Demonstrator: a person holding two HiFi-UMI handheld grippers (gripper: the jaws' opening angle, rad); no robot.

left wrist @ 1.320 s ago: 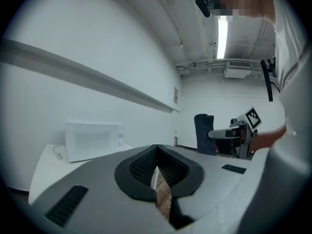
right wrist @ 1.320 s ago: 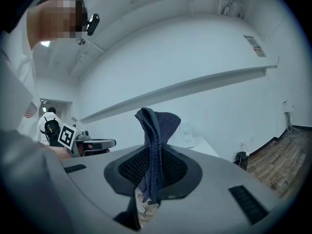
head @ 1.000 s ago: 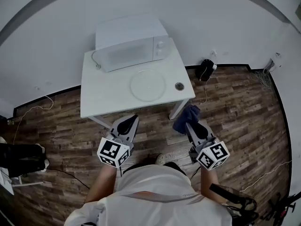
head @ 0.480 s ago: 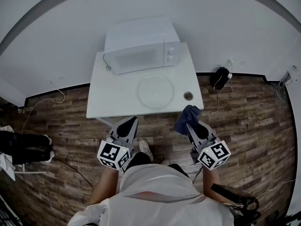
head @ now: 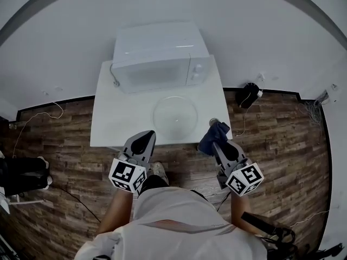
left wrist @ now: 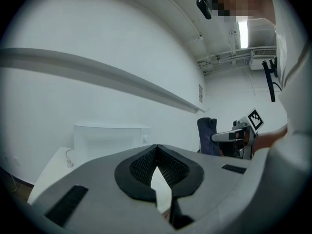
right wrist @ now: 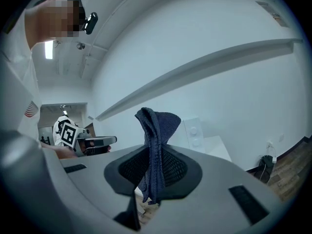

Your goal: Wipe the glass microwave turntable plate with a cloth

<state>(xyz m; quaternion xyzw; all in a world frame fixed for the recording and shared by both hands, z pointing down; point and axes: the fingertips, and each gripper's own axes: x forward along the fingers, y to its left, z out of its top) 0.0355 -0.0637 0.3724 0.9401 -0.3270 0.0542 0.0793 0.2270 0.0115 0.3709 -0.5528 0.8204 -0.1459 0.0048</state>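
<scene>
We hold the left hand-held gripper (head: 145, 137) with its jaws drawn together, the tips meeting and nothing gripped between them. The right hand-held gripper (head: 218, 143) is clamped on a dark blue cloth (head: 213, 135), which stands up in a folded bunch above the pads and hangs a little below them.

The glass turntable plate (head: 174, 117) lies flat on the white table (head: 116, 121), ahead of both hand-held grippers and roughly between their lines, apart from each. Neither the cloth nor either jaw touches it. Beyond the plate, farther out from the tips, a white microwave (head: 157, 58) sits at the back of the table with its door closed and two round knobs on the side nearer the right hand-held gripper; any print on its panel is too small to read. A small round item (head: 212, 122) rests on the table just ahead of the cloth, partly covered by it.

Each hand-held gripper carries a cube (head: 129, 175) with black-and-white square markers at its rear. Both hover over the wood-plank floor (head: 65, 145), short of the table's near edge.
</scene>
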